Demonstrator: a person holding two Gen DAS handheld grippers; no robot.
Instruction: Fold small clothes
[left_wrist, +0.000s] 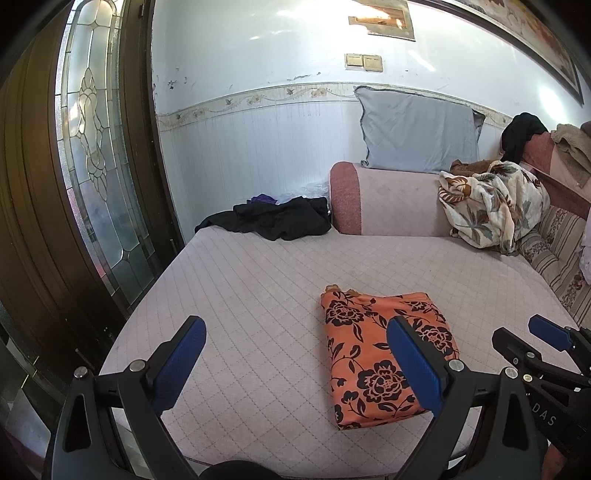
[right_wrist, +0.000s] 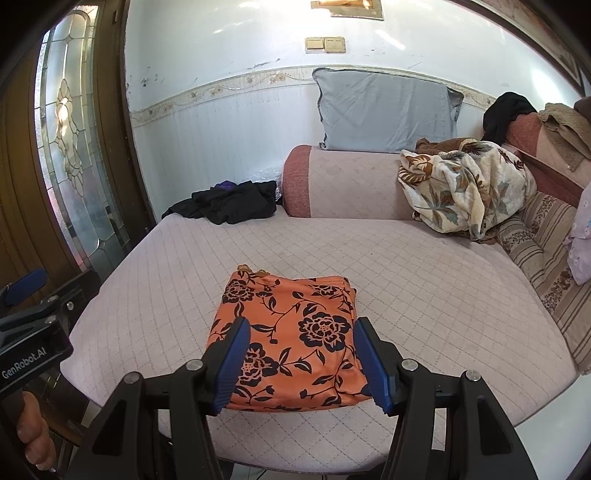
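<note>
An orange garment with black flowers (left_wrist: 384, 354) lies folded into a flat rectangle on the pink quilted sofa seat (left_wrist: 258, 280); it also shows in the right wrist view (right_wrist: 295, 336). My left gripper (left_wrist: 295, 332) is open and empty, above the seat to the left of the garment, its right finger in front of the garment's near edge. My right gripper (right_wrist: 301, 334) is open and empty, just in front of the garment's near edge, one finger toward each near corner. The right gripper shows at the right edge of the left wrist view (left_wrist: 546, 336).
A black pile of clothes (left_wrist: 273, 218) lies at the seat's far left corner. A floral blanket (left_wrist: 491, 203) is bunched at the back right. A blue pillow (left_wrist: 417, 133) stands on the armrest. A glass-panelled wooden door (left_wrist: 92, 147) is at the left.
</note>
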